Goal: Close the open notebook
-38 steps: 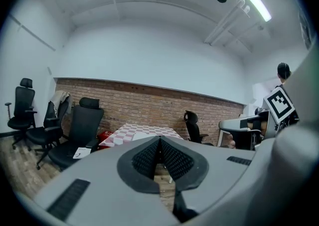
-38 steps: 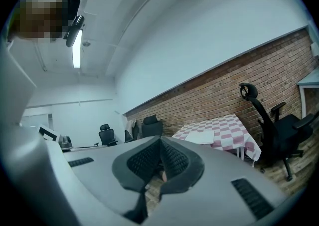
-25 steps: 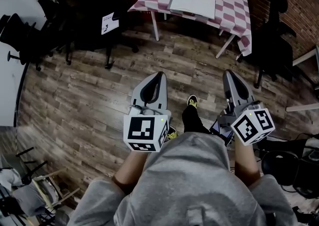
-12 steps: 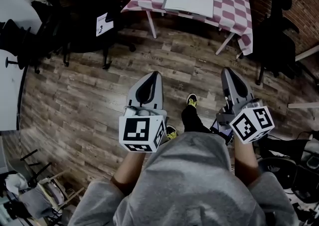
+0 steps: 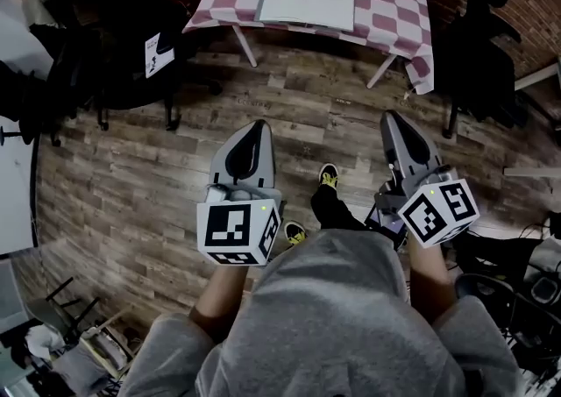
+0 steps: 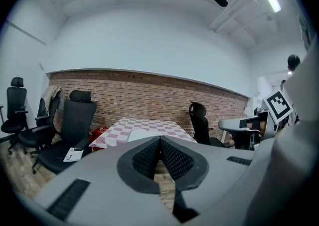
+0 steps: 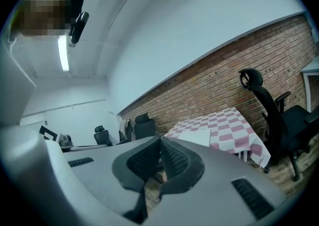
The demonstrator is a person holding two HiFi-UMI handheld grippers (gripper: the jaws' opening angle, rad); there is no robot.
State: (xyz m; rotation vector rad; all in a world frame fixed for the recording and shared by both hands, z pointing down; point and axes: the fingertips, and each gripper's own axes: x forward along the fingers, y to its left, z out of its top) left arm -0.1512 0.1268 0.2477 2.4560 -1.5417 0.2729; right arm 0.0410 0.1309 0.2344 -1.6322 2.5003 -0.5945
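A wooden plank floor (image 5: 158,176) is seen across most of the head view. A counter (image 5: 390,10) covered with a pink-and-white checked cloth is set at the floor's far end, in front of a brick wall (image 6: 149,95). Black office chairs (image 5: 473,62) are placed to either side of the counter. The open notebook (image 5: 307,1) is laid flat on the counter, white pages up, close to its near edge. It is found well ahead of both hand-held grippers, with a stretch of bare floor between, and is touched by neither. The left hand-held gripper (image 5: 257,127) and the right hand-held gripper (image 5: 392,116) are held side by side above the floor, pointed towards the counter. The jaws of each are seen pressed together, with nothing caught between them.
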